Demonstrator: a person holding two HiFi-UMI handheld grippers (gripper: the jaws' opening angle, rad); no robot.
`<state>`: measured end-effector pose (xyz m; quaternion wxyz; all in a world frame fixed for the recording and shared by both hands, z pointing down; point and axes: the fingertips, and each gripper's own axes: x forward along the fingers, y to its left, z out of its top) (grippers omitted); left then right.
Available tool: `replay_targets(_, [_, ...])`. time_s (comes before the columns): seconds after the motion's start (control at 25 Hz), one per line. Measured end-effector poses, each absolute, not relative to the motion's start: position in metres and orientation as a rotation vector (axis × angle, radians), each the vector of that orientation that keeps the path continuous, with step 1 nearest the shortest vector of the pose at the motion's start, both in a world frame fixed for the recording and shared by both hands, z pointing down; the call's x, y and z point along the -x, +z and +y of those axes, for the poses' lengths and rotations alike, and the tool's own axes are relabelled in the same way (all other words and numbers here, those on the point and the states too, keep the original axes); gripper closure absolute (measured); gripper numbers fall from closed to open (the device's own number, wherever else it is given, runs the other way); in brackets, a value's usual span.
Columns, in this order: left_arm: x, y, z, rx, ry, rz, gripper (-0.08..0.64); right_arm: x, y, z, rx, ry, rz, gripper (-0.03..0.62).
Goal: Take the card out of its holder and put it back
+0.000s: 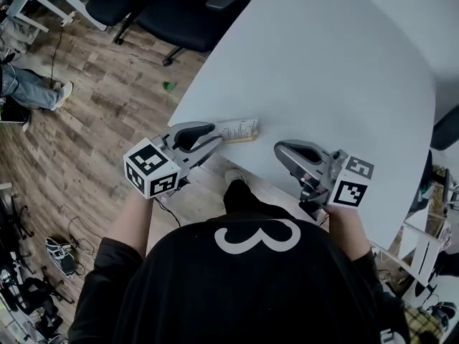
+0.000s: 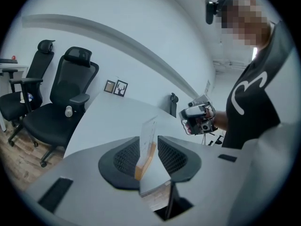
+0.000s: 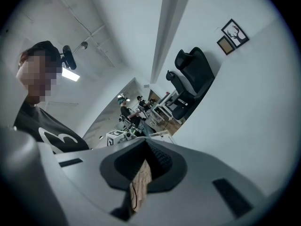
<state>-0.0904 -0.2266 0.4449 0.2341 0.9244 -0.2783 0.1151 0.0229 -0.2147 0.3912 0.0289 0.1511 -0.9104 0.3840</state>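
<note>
A white printed card [image 1: 238, 128] stands in a small wooden holder [image 1: 242, 139] near the front edge of the white table [image 1: 323, 70]. My left gripper [image 1: 214, 136] reaches it from the left. In the left gripper view the gripper [image 2: 148, 138] is open, and the card [image 2: 149, 132] and its holder [image 2: 143, 165] stand between the pads with a gap showing on the right side. My right gripper [image 1: 281, 149] hovers over the table edge to the right of the card, apart from it. Its jaws [image 3: 146, 145] look shut with nothing in them. It also shows in the left gripper view [image 2: 197, 117].
Black office chairs [image 1: 186, 13] stand beyond the table's far left side, also in the left gripper view [image 2: 61, 112]. Wooden floor [image 1: 93, 120] lies left of the table, with cables and gear [image 1: 61, 253] on it. Two small picture frames [image 2: 116, 86] hang on the wall.
</note>
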Motion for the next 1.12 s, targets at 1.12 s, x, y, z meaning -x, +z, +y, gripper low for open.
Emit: replay_targets(1.12, [0.064,0.464,-0.239,-2.736,0.486,-0.500,0.535,-0.032,0.430,-0.206,-0.512,1.343,-2.722,0.583])
